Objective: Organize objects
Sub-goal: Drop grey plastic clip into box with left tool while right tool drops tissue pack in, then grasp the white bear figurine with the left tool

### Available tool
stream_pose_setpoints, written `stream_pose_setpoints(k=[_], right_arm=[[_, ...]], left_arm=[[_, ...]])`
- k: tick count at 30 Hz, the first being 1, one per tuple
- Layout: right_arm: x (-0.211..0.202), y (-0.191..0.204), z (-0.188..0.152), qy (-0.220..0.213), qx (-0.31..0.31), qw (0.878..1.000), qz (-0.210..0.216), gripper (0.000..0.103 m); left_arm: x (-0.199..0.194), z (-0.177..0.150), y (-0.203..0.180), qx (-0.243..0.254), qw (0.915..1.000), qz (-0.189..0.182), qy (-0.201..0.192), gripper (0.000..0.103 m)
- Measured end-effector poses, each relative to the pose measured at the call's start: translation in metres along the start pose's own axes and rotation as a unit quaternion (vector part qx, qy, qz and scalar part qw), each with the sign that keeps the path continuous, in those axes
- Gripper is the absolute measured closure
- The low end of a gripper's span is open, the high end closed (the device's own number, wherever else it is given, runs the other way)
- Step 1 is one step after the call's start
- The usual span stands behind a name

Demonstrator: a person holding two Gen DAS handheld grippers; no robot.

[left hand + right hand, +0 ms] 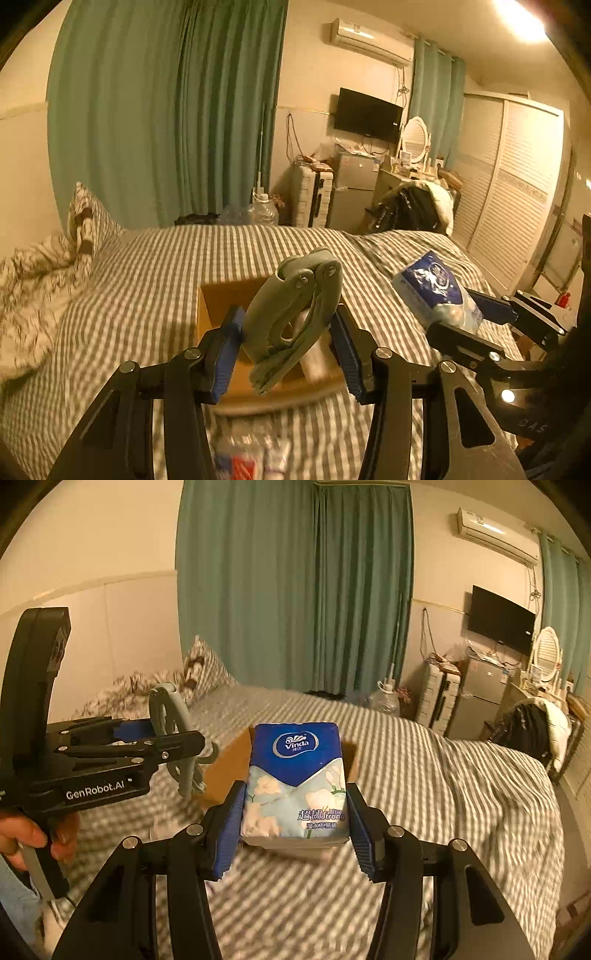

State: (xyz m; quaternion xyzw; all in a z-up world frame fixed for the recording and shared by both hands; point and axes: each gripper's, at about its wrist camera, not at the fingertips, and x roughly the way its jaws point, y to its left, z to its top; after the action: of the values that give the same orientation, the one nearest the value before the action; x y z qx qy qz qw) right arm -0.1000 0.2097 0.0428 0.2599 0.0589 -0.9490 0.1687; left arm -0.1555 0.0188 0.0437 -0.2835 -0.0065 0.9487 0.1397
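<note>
My left gripper (286,345) is shut on a grey folding hanger (291,317) and holds it upright above an open cardboard box (218,299) on the bed. The hanger also shows in the right wrist view (173,734), held by the left gripper (177,738). My right gripper (295,821) is shut on a blue Vinda tissue pack (295,775), held above the bed in front of the box (232,760). The tissue pack also shows at the right of the left wrist view (436,291).
The bed has a grey striped cover (424,797) with pillows (88,221) and a crumpled quilt (29,280) at its head. Small packets (243,454) lie on the cover below my left gripper. A chair with clothes (532,723), a fridge (476,701) and a wardrobe (513,206) stand beyond.
</note>
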Motion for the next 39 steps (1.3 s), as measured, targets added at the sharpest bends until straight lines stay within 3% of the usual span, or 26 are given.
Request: stream_pose_setpoints(k=[7, 12, 17, 18, 19, 20, 22, 29, 33, 39], right_arm=[[0.083, -0.021, 0.029, 0.019, 0.024, 0.999, 0.010, 0.051], [0.144, -0.028, 0.020, 0.053, 0.041, 0.998, 0.016, 0.051], [0.182, -0.033, -0.001, 0.078, 0.040, 0.996, 0.016, 0.050], [0.184, -0.032, -0.002, 0.080, 0.036, 0.996, 0.015, 0.046], [0.185, -0.032, -0.003, 0.076, 0.030, 0.997, 0.007, 0.032], [0.182, -0.032, -0.003, 0.070, 0.027, 0.997, -0.001, 0.025], [0.173, -0.034, -0.002, 0.051, 0.029, 0.998, -0.011, 0.021], [0.122, -0.037, 0.016, 0.027, 0.036, 0.998, -0.033, 0.019], [0.074, -0.033, 0.028, 0.006, 0.033, 0.999, -0.040, 0.017], [0.010, -0.016, 0.034, -0.024, 0.020, 0.998, -0.049, 0.014]], left_arm=[[0.079, 0.005, 0.020, 0.003, 0.9987, 0.025, 0.045, 0.053], [0.132, -0.012, 0.033, 0.005, 0.9956, 0.035, 0.086, 0.053], [0.151, -0.021, 0.042, -0.002, 0.9942, 0.034, 0.102, 0.053], [0.150, -0.020, 0.043, -0.005, 0.9943, 0.033, 0.101, 0.051], [0.148, -0.020, 0.044, -0.006, 0.9949, 0.030, 0.096, 0.046], [0.144, -0.019, 0.044, -0.006, 0.9953, 0.029, 0.092, 0.041], [0.137, -0.014, 0.044, -0.010, 0.9960, 0.039, 0.080, 0.015], [0.081, 0.005, 0.045, -0.028, 0.9976, 0.046, 0.045, 0.012], [0.032, 0.014, 0.040, -0.023, 0.9980, 0.058, 0.009, 0.003], [-0.031, 0.014, 0.042, -0.020, 0.9970, 0.072, -0.023, 0.000]])
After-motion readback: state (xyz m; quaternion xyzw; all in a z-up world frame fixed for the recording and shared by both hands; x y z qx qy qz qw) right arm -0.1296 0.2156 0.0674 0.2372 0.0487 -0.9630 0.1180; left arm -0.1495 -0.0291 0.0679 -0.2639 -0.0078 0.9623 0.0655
